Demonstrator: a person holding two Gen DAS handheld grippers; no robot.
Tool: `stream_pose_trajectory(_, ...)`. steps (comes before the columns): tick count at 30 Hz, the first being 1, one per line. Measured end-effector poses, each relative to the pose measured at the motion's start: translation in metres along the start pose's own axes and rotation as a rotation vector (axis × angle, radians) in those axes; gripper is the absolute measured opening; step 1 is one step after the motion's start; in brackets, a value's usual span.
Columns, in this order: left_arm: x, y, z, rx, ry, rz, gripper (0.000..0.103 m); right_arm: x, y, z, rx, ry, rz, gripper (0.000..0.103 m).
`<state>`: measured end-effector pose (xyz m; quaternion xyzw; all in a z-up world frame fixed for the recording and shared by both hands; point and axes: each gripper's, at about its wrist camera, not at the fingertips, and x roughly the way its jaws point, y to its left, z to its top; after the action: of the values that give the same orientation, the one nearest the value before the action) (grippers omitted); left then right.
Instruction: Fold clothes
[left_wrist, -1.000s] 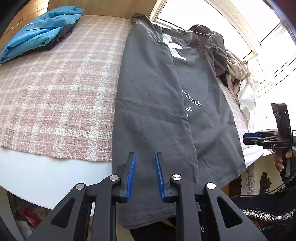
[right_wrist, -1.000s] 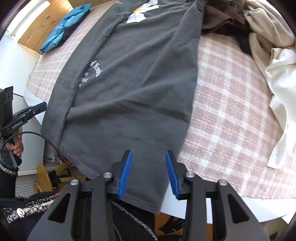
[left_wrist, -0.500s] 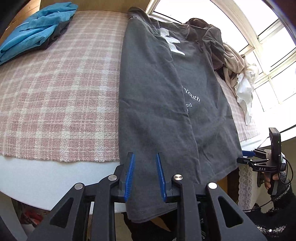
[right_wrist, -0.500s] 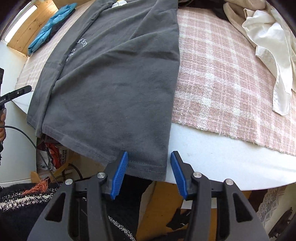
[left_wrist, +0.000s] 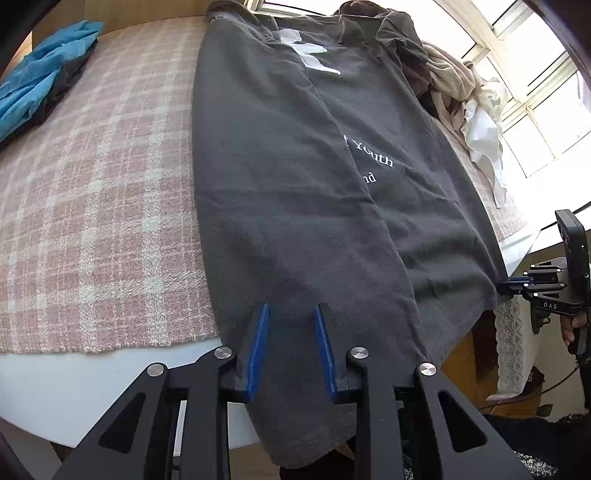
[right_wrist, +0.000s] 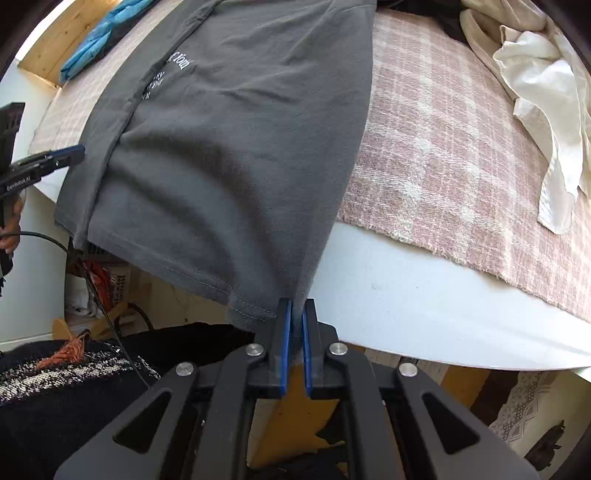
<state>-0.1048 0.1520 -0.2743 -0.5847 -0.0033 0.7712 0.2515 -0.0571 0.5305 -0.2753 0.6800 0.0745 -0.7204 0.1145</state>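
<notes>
- A dark grey T-shirt (left_wrist: 280, 192) lay stretched out on a table (left_wrist: 74, 387) that had a pink checked cloth (left_wrist: 92, 206) over it.
- The left side of the shirt was folded in over the middle, so the fold hid part of the white words on the front.
- The bottom of the shirt hung down over the near edge of the table.
- The right gripper (right_wrist: 294, 332) was at the shirt's bottom right corner, just past the table edge.
- Its blue pads were pressed almost together, and the corner of the shirt was pinched between them.
- The cloth ran up tight from that pinch to the table top.
- In the left wrist view, the right gripper showed at the far right, with its tips touching that same corner.
- The left gripper (left_wrist: 291, 343) was at the shirt's bottom left part, over the folded side.
- Its jaws were opening. They stood a little way apart, with shirt cloth showing in the gap, but the pads were not squeezing it.
- A blue garment (left_wrist: 40, 88) lay at the far left of the table, well apart from the shirt.
- A pile of beige and white clothes (right_wrist: 532, 92) lay at the far right of the table, near the window (left_wrist: 535, 85).
</notes>
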Motion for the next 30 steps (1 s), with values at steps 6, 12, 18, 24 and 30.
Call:
stream_pose_trajectory(6,-0.001,0.0,-0.005,0.074,0.002,0.037,0.021,-0.01,-0.012,0.009,0.031,0.034,0.013,0.006)
stream_pose_trajectory(12,-0.018,0.003,0.014,0.032,-0.056,-0.02,0.019,-0.028,0.013,0.016,0.076,0.093,-0.023,0.015)
stream_pose_trajectory(18,-0.02,0.007,0.035,0.035,-0.081,-0.072,0.022,-0.114,0.002,0.062,0.148,-0.113,0.025,0.032)
stream_pose_trajectory(24,-0.018,0.003,0.004,0.002,-0.072,-0.094,0.022,-0.114,0.077,0.187,-0.095,-0.337,0.103,0.054)
stream_pose_trajectory(30,-0.009,-0.003,-0.015,-0.081,-0.049,-0.058,0.022,-0.04,0.071,0.38,-0.048,-0.309,0.141,0.054)
